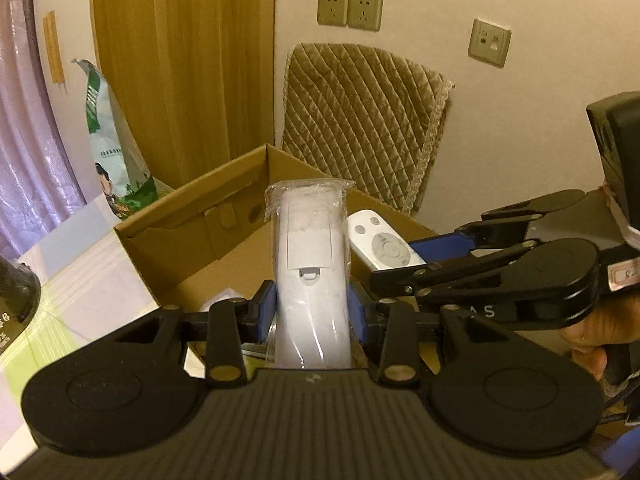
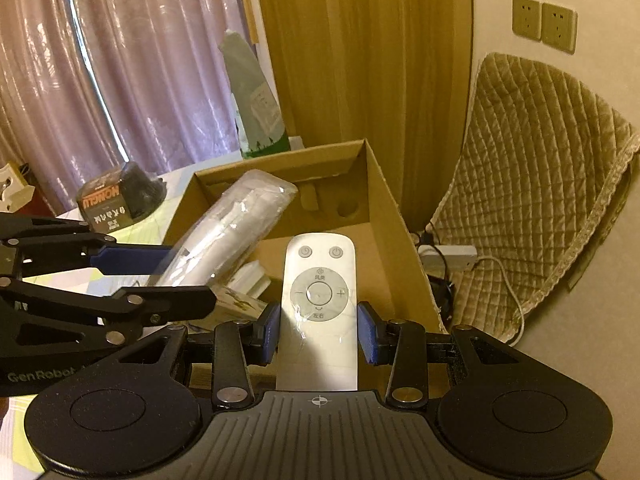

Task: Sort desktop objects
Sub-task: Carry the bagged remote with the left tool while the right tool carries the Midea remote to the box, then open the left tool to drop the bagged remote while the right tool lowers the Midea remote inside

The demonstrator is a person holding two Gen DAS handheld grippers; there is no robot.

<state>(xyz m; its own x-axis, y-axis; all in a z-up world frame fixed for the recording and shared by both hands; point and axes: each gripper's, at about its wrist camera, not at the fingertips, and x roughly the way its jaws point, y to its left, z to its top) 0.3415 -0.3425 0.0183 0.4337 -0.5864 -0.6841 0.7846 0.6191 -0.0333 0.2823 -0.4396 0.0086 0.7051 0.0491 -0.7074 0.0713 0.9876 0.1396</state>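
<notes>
Above the box (image 2: 384,208) both grippers hold loads — left gripper (image 1: 312,312) a wrapped remote (image 1: 310,248), right gripper (image 2: 318,334) a remote (image 2: 319,304) — lower each inside before releasing.

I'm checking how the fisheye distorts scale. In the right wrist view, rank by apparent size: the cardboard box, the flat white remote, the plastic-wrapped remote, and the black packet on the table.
1. cardboard box
2. flat white remote, close to the lens, so inflated
3. plastic-wrapped remote, similar in size; ranking against the flat one is unsure
4. black packet, farther off
</notes>
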